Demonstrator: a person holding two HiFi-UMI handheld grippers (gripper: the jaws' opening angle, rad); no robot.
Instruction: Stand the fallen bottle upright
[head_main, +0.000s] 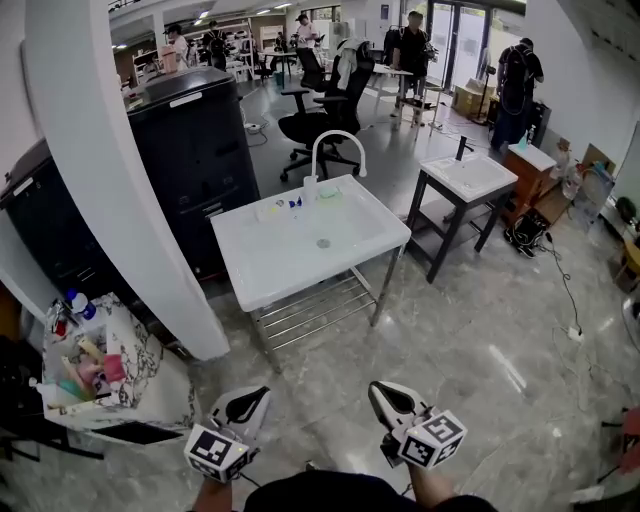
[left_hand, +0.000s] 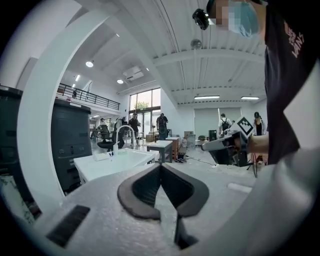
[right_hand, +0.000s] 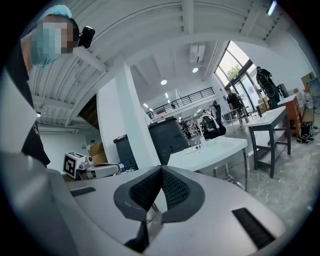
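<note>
left tongs (head_main: 258, 396) and right tongs (head_main: 379, 391), both closed empty, hang well short of the sink table (head_main: 280, 275); bottle indistinct there.

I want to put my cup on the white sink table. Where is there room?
The sink table's front edge and the basin around the drain look bare. The back edge by the faucet is crowded with small things.
</note>
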